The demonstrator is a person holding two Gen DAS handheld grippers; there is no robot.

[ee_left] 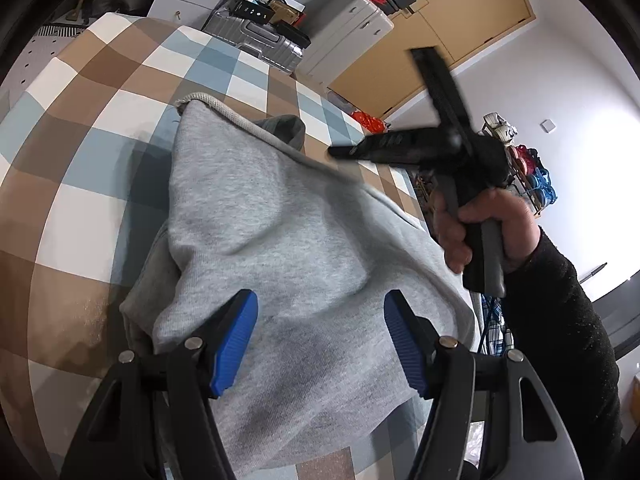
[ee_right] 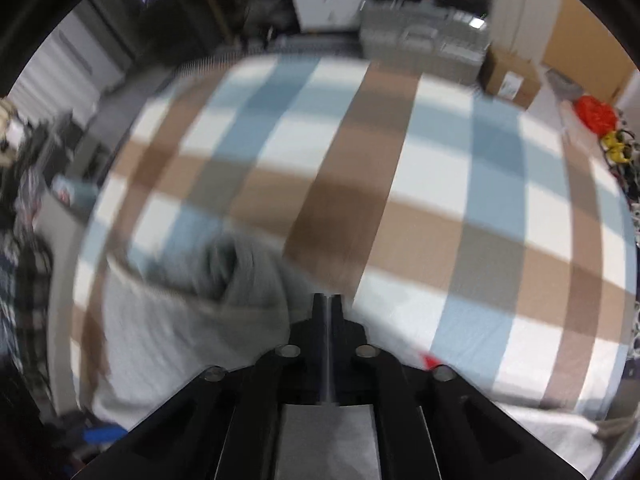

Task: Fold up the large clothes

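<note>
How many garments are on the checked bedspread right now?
1: a grey sweatshirt lying folded on the checked bedspread, between the left gripper's open fingers. More plaid fabric shows beyond the bed edge; others may be hidden.

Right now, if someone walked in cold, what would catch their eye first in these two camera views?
A light grey sweatshirt heaped on the blue, brown and white checked bedspread fills the left wrist view, the open left gripper with blue pads just above it. At right, a hand holds the right gripper, shut on nothing.
</note>
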